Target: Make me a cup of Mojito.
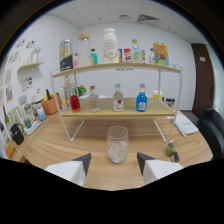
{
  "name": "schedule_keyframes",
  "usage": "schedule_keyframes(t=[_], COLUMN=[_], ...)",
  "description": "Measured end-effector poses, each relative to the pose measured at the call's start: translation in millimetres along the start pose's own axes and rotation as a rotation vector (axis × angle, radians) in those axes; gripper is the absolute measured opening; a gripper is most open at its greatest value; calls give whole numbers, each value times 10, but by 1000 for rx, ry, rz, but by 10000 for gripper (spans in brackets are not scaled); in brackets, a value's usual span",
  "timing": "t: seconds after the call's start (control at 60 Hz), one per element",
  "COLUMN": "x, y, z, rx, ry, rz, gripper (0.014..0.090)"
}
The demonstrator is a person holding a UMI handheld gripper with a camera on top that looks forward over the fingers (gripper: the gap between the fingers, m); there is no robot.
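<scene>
light: bright, even (ceiling panels) | focus: soft | edges: strong fisheye bend, black vignette | shadows: faint

Looks like an office room set up as a small drinks bar: suspended tile ceiling with an air vent [148,18], plain white walls pinned with photos [11,86], a dark door [202,75], and a wooden counter [55,145] carrying a two-tier rack [117,70] lined with bottles.

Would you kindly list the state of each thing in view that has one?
Glass: upright on the table, ice at the bottom, just ahead of the fingers.
Claw: open, empty.
Blue bottle: upright, on the lower shelf.
Red bottle: upright, same shelf.
</scene>
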Motion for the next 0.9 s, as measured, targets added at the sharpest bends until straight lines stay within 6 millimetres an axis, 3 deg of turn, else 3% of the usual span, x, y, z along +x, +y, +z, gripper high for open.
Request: schedule_keyframes(t=[0.183,0.317,0.417,0.617,0.75,0.9], x=[-45,-2,54,115,141,159], y=[-646,-1074,-1268,-1397,-1347,-1253], z=[222,558,871,1430,1689,1837], rx=[83,114,108,78,38,5], ry=[-15,-15,-5,13,18,22], rz=[1,-3,-13,-19,-10,-5], gripper=[864,861,854,816,704,506])
